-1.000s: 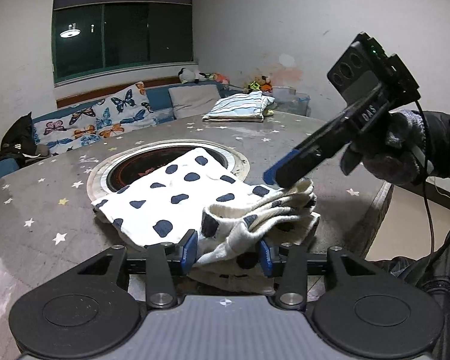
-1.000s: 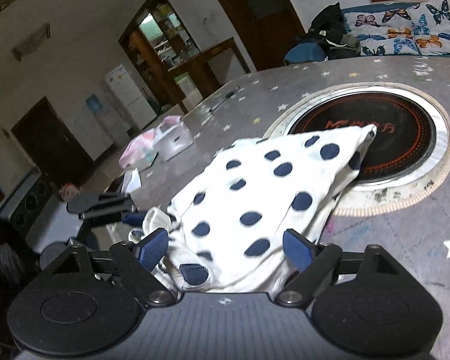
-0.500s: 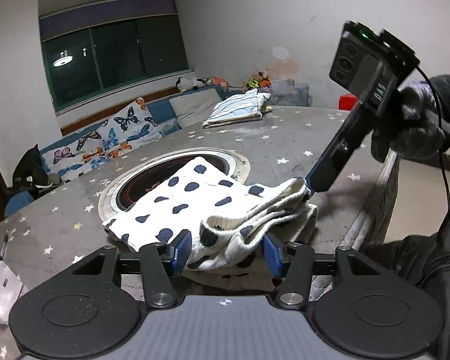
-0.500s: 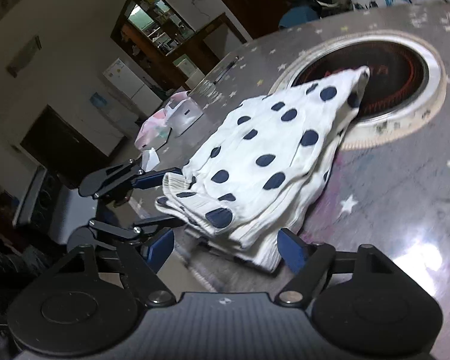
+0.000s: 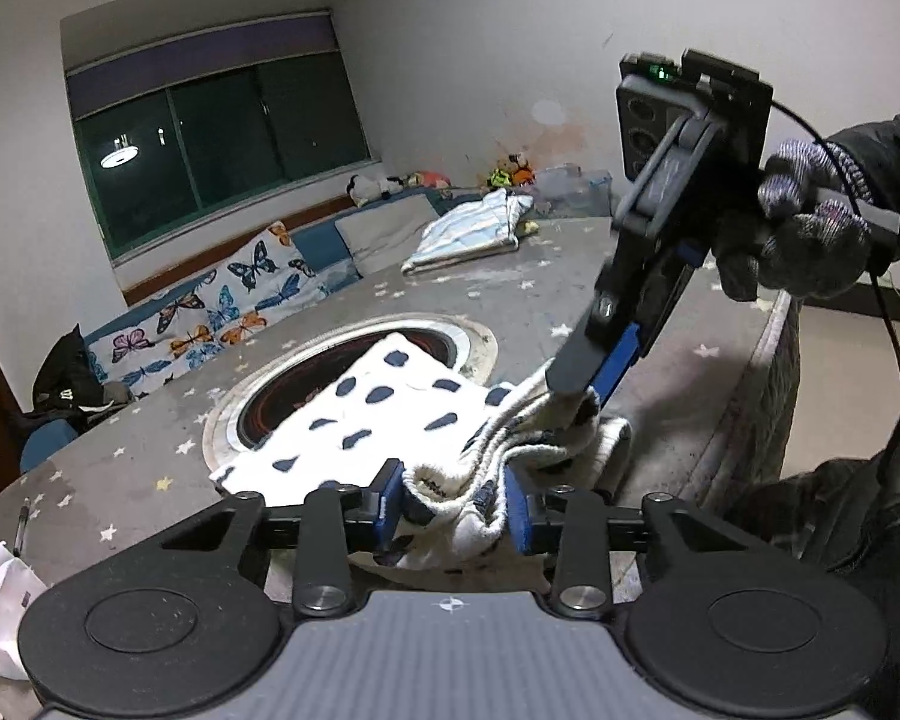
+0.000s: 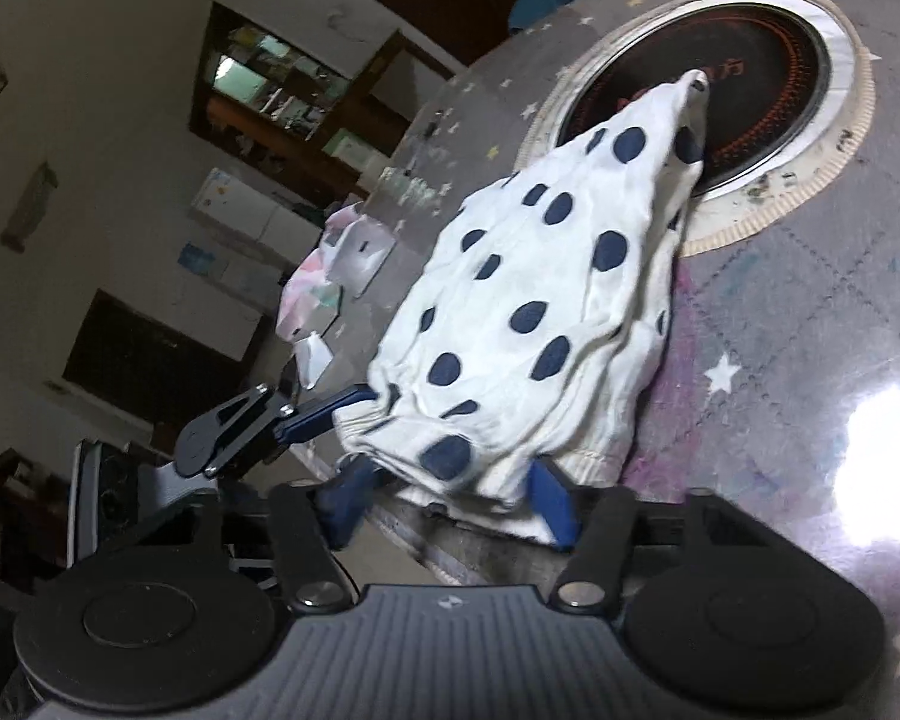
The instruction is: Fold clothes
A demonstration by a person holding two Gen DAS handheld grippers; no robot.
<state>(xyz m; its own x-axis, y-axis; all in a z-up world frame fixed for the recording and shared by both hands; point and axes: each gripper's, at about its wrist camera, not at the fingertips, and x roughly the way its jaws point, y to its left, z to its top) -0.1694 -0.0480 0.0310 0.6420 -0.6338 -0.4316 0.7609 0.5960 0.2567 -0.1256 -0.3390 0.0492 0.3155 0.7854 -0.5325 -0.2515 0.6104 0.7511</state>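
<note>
- Polka-dot garment [image 5: 384, 420]: white with navy dots, loosely folded, on the star-patterned counter [image 5: 150, 468]. Far end lies over the round burner [image 5: 354, 372] set into the counter; near end bunches at the counter edge.
- Left tool [image 5: 453, 501]: blue pads sit either side of the ribbed hem at 6 o'clock in the left wrist view, cloth filling the gap. Pads appear to touch the fabric; pinching the hem.
- Right tool [image 6: 444, 495]: blue pads flank the near hem in the right wrist view, and the cloth drapes over both. From the left wrist view [image 5: 594, 384] the tips come down steeply onto the hem at 3 o'clock of the garment, pinching cloth.
- Gloved right hand [image 5: 804, 246] holds the right tool's handle, at 2 o'clock in the left wrist view.
- In the right wrist view the left tool [image 6: 330, 414] shows at 8 o'clock of the garment, at the hem.
- Striped folded cloth [image 5: 468, 231] sits on the far side of the counter, 12 o'clock, well apart from the garment.
- Butterfly-print cushion [image 5: 210, 312] lies beyond the counter at 10 o'clock.
- Pink-and-white packet [image 6: 312, 294] rests on the counter at 9 o'clock of the garment, right wrist view.
</note>
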